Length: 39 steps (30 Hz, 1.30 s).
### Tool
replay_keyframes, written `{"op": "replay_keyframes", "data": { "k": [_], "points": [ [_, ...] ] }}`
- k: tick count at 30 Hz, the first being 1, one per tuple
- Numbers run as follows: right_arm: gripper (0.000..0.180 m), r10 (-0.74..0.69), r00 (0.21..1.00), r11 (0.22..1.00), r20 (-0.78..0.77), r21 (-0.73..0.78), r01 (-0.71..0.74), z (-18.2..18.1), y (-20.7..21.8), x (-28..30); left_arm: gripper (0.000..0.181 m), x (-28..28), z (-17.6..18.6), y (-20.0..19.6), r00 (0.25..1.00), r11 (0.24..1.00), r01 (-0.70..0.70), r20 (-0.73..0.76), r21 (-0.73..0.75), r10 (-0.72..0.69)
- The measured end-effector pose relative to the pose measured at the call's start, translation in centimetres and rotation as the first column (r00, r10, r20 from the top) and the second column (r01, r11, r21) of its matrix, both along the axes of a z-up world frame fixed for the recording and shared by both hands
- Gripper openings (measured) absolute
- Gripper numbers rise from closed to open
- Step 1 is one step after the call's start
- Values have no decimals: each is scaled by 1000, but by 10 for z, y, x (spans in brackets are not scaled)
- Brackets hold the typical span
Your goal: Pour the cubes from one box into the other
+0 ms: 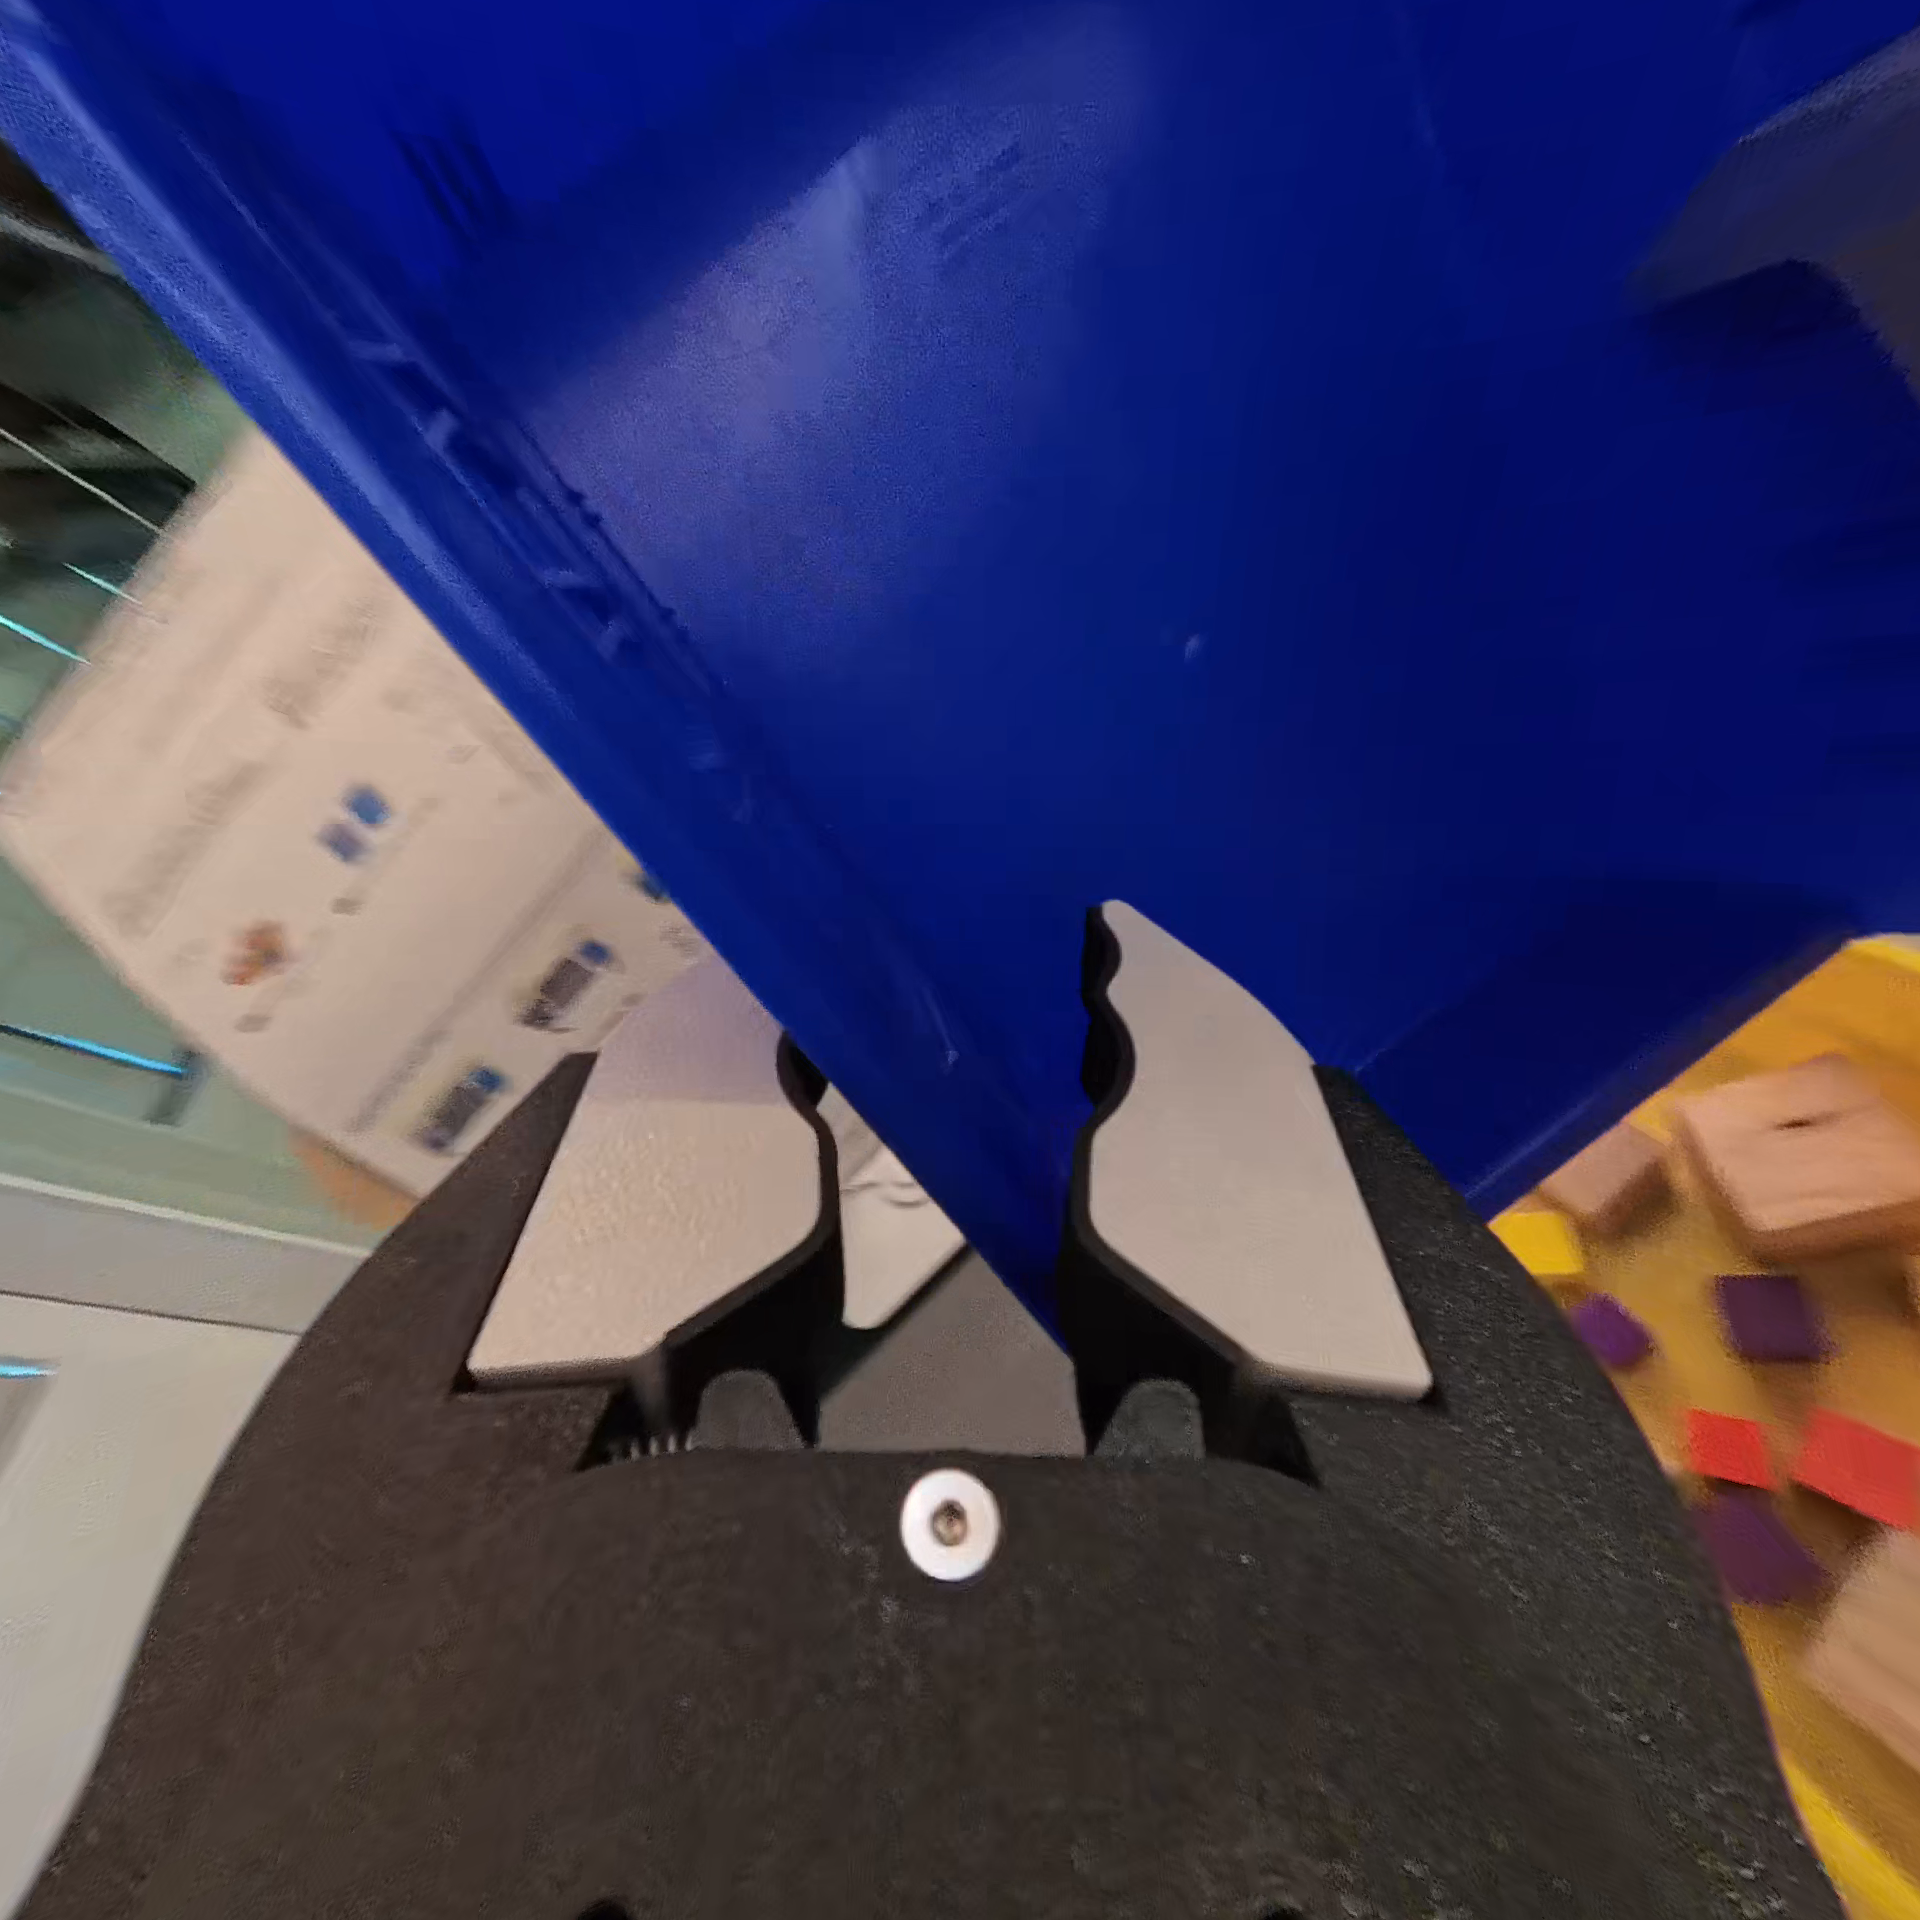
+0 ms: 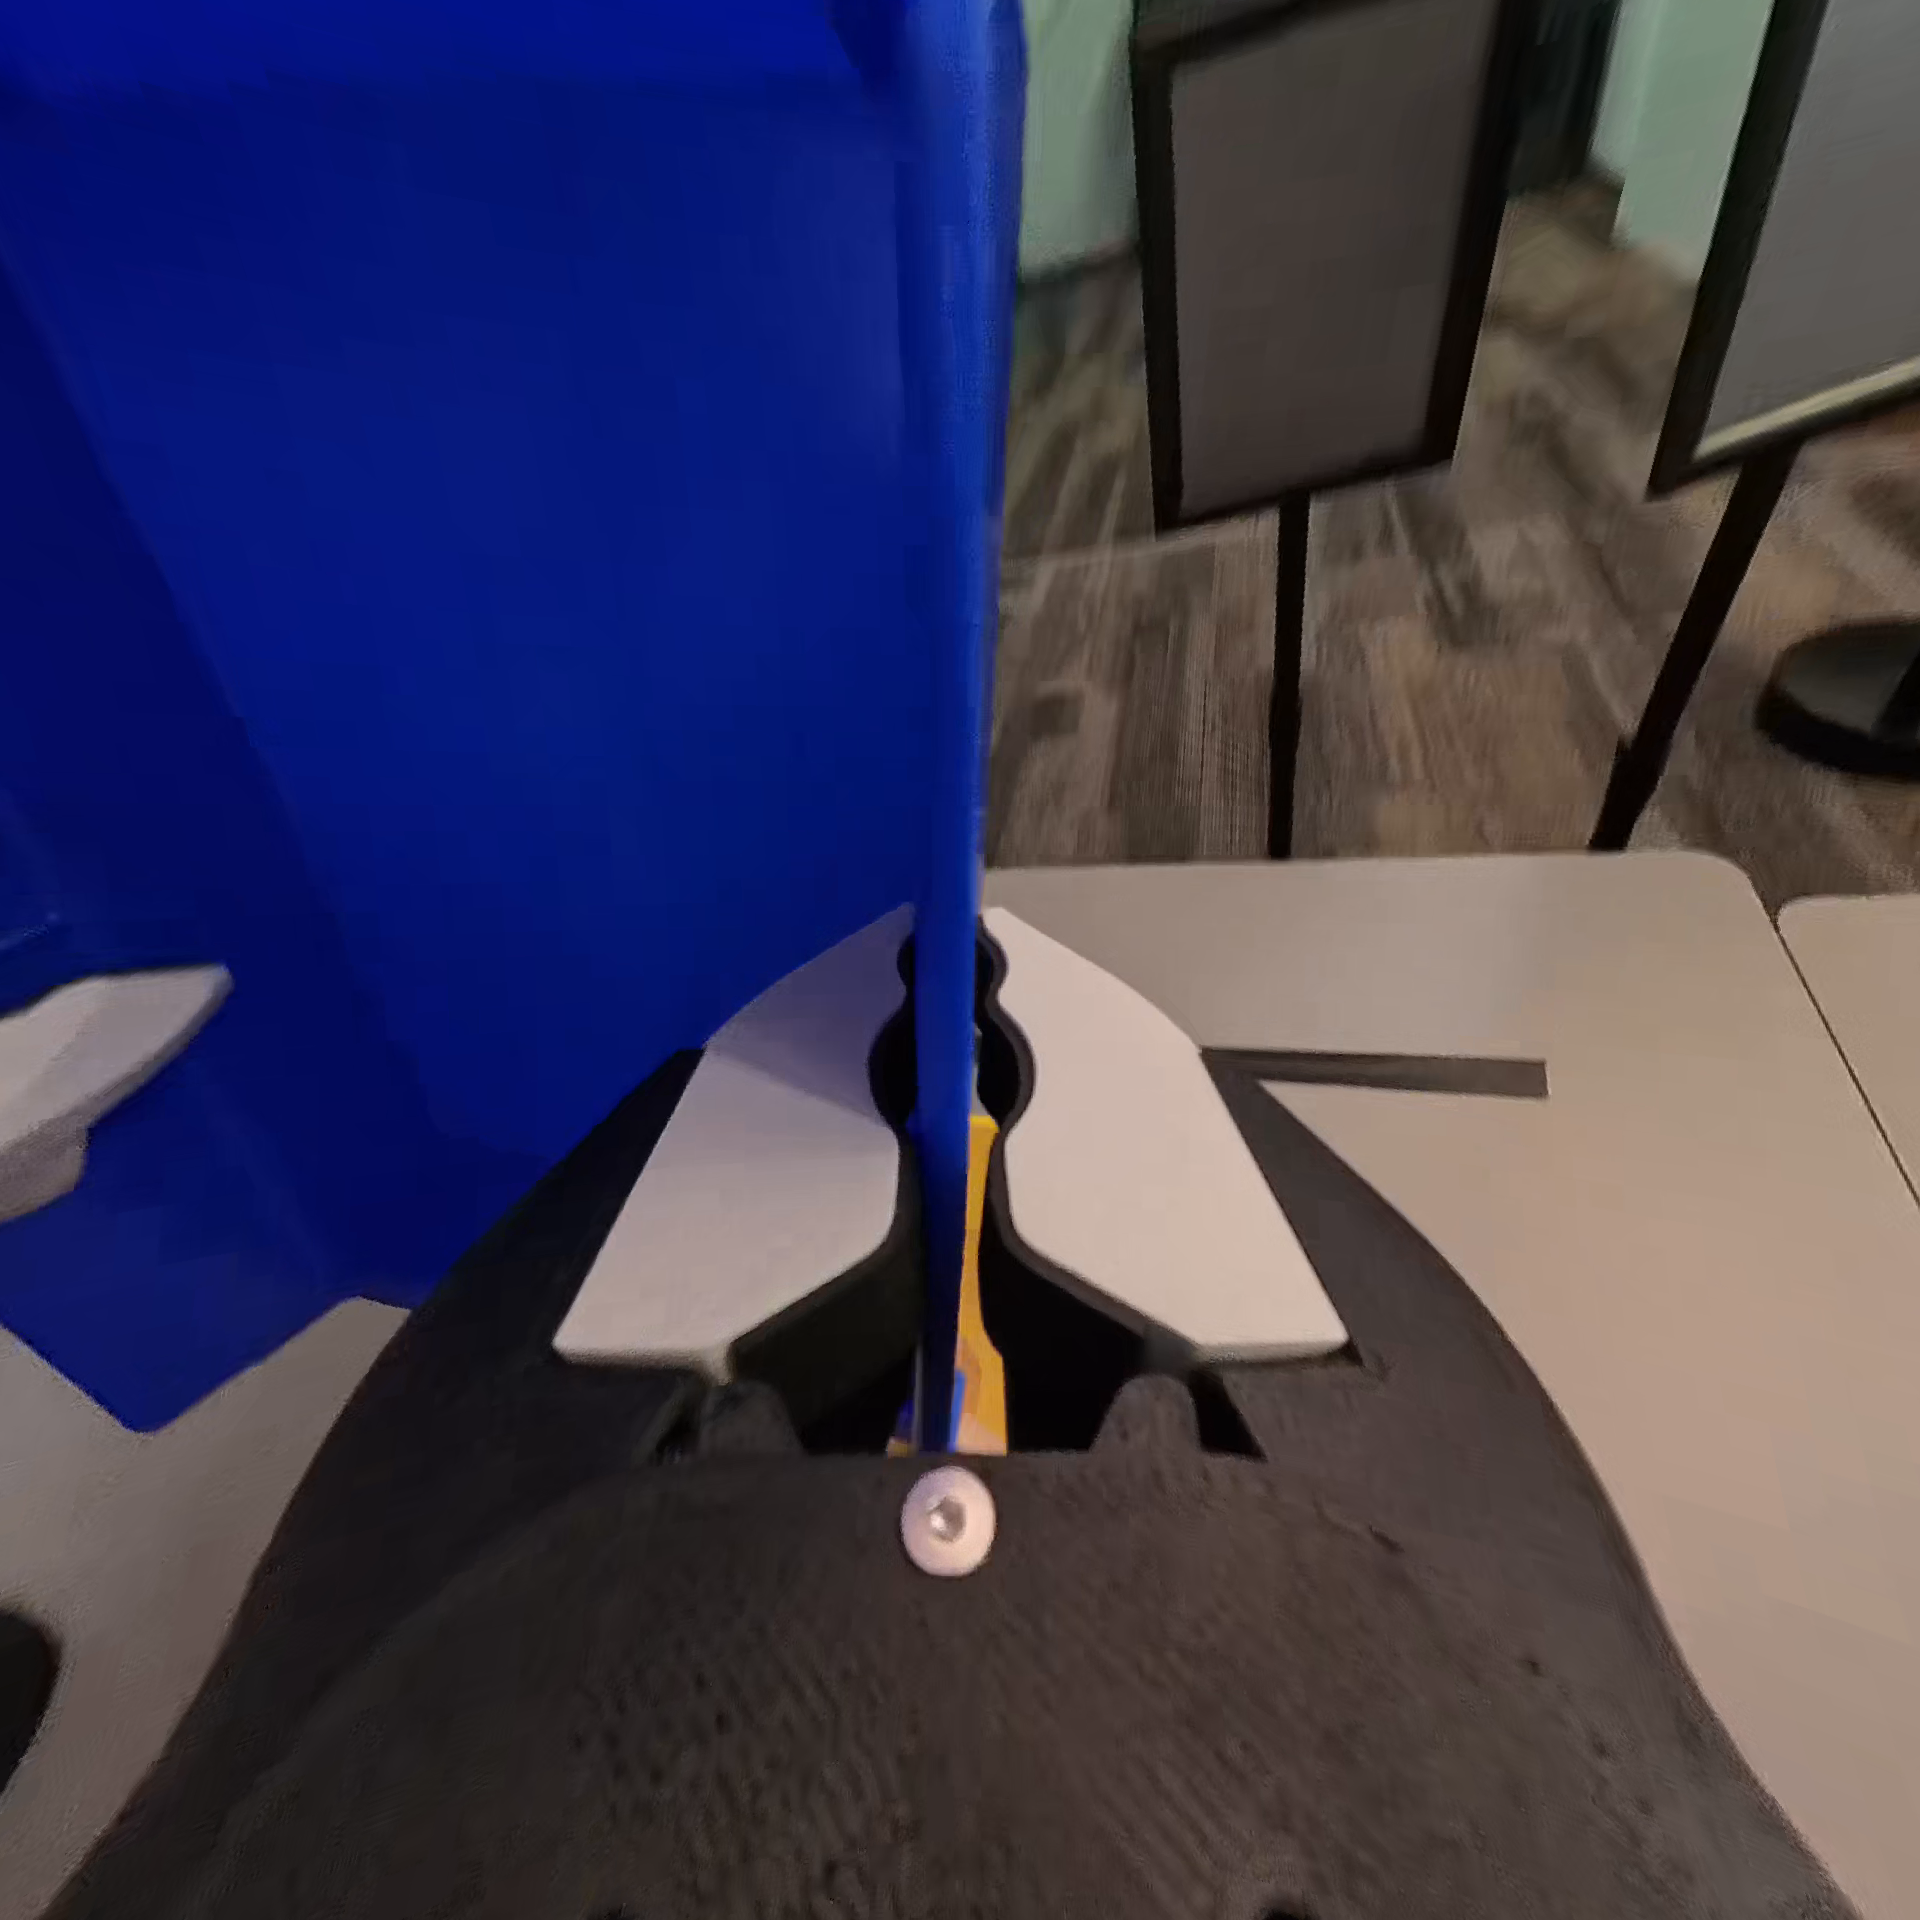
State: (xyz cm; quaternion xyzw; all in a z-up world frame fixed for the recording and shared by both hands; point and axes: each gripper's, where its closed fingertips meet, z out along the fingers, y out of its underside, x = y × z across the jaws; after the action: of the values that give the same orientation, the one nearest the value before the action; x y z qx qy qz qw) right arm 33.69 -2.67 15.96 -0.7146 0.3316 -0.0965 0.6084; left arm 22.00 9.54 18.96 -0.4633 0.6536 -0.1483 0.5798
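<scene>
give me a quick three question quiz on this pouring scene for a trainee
1. True or false: the blue box sits flat on the table.
2. Which box holds the cubes now? A) blue B) yellow C) neither
3. Fill in: the right gripper pinches the blue box by its ____.

Key
1. False: both grippers hold it tilted in the air, the left gripper clamped on one wall.
2. B: wooden, purple and red cubes lie in the yellow box under the blue one.
3. Wall: the thin blue wall runs between its fingers.
</scene>
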Motion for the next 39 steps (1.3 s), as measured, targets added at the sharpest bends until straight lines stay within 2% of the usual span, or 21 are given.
{"op": "replay_keyframes", "data": {
  "k": [3,4,6,8,10,12,14,16,17,19,22,24,26,27,30,34,35,36,37,39],
  "points": [
    [5,38,983,986,-180,-151,-66,2,-1,35,63,26,-8,-17,989,962,77,-104,-263,-108],
    [5,33,968,975,-250,-205,-86,-1,-5,45,65,29,-12,-30,975,917,106,-140,-384,-172],
    [5,-65,933,930,-353,-360,-71,-16,-32,65,58,24,-14,-49,947,818,139,-168,-558,-275],
    [6,-183,900,869,-396,-493,-41,-32,-71,79,57,18,-9,-50,943,767,182,-110,-616,-313],
    [7,-285,863,821,-418,-571,-5,-49,-111,90,58,5,-22,-38,944,763,177,-113,-622,-311],
    [7,-334,829,791,-449,-611,-12,-65,-145,95,62,-14,-57,-30,921,717,127,-186,-686,-342],
    [7,-349,799,786,-490,-617,-35,-77,-171,96,68,-35,-103,-24,880,602,25,-269,-798,-393],
    [7,-355,779,783,-517,-620,-55,-87,-191,96,60,-51,-140,-18,843,444,-79,-297,-893,-448],
    [6,-359,771,779,-526,-624,-64,-92,-198,96,54,-56,-156,-11,843,391,-122,-303,-912,-445],
    [6,-381,757,758,-531,-648,-73,-102,-213,96,51,-63,-188,1,834,336,-213,-349,-918,-426],
    [5,-426,738,715,-523,-695,-80,-119,-232,97,54,-72,-224,4,797,331,-310,-433,-891,-422],
    [6,-453,725,689,-519,-720,-86,-131,-241,97,57,-71,-231,-5,778,298,-348,-451,-889,-438],
    [5,-469,716,672,-517,-735,-91,-142,-248,97,45,-65,-229,-15,779,269,-344,-433,-900,-454],
    [5,-473,712,665,-520,-740,-98,-147,-251,97,45,-63,-234,-16,772,300,-355,-459,-885,-440],
    [5,-479,697,642,-534,-754,-138,-164,-255,92,54,-64,-259,-10,704,458,-419,-599,-784,-382],
    [5,-460,704,609,-541,-769,-193,-184,-254,90,56,-62,-278,-10,655,530,-460,-676,-712,-339],
    [6,-457,702,604,-546,-770,-206,-189,-253,89,63,-63,-282,-15,629,522,-476,-689,-707,-361],
    [6,-454,697,599,-554,-769,-221,-194,-252,88,61,-64,-284,-21,613,492,-497,-691,-715,-384],
    [6,-451,691,596,-566,-767,-239,-199,-251,86,48,-63,-284,-27,609,449,-510,-677,-734,-413],
    [6,-443,673,589,-592,-759,-280,-210,-250,81,45,-62,-285,-26,602,423,-532,-679,-734,-421]
  ]
}}
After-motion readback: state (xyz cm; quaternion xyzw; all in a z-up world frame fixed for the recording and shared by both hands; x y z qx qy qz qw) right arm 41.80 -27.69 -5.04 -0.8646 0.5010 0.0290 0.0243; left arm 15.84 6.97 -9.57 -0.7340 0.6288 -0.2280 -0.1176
